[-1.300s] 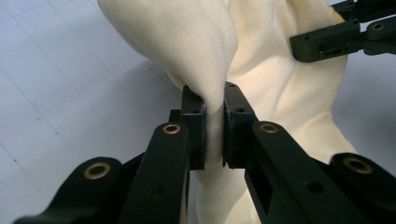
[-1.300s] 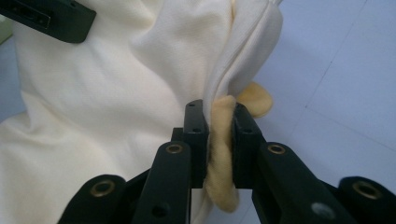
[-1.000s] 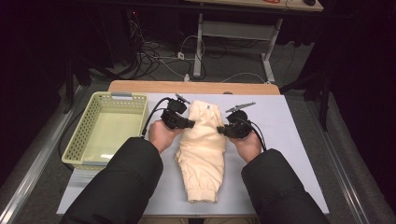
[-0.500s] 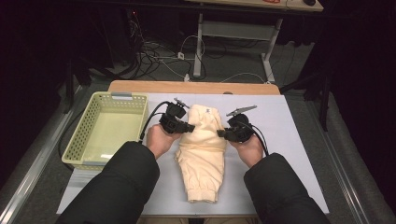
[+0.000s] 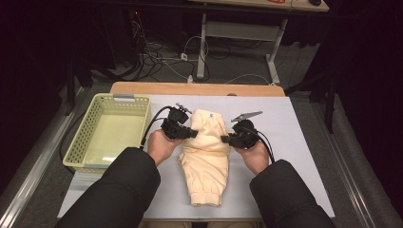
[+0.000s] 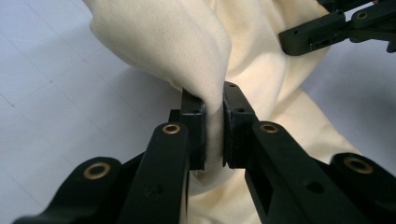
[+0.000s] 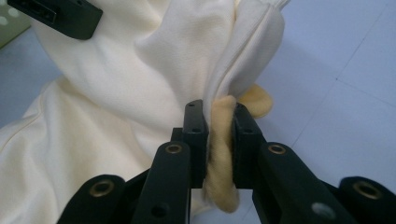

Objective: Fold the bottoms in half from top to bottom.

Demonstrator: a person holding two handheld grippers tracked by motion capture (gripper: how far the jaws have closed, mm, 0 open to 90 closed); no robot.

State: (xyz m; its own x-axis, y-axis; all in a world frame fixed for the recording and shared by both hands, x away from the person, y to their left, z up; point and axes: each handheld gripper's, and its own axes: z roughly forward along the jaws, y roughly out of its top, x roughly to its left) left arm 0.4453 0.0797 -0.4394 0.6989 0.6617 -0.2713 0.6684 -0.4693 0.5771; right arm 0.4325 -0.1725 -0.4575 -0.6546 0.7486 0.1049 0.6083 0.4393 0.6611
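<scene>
A cream fleece garment (image 5: 205,154) lies lengthwise on the pale mat, its cuffed end toward the person. My left gripper (image 5: 194,133) is shut on the garment's left edge; in the left gripper view a fold of the cream garment (image 6: 196,51) is pinched between the black pads (image 6: 194,135). My right gripper (image 5: 224,139) is shut on the right edge; in the right gripper view a bunched seam of the garment (image 7: 219,140) with its yellow fleece lining sits between the pads (image 7: 195,140). The two grippers face each other across the upper half of the garment.
A pale yellow mesh basket (image 5: 85,137) stands on the table's left side, close to my left hand. The pale mat (image 5: 294,137) covers the table. A wooden table edge (image 5: 195,88) runs along the back, with cables and a desk frame on the floor beyond.
Both grippers have edged slightly toward the far side of the table, keeping their grip on the garment's edges. The garment's upper part is bunched a little more between them.
</scene>
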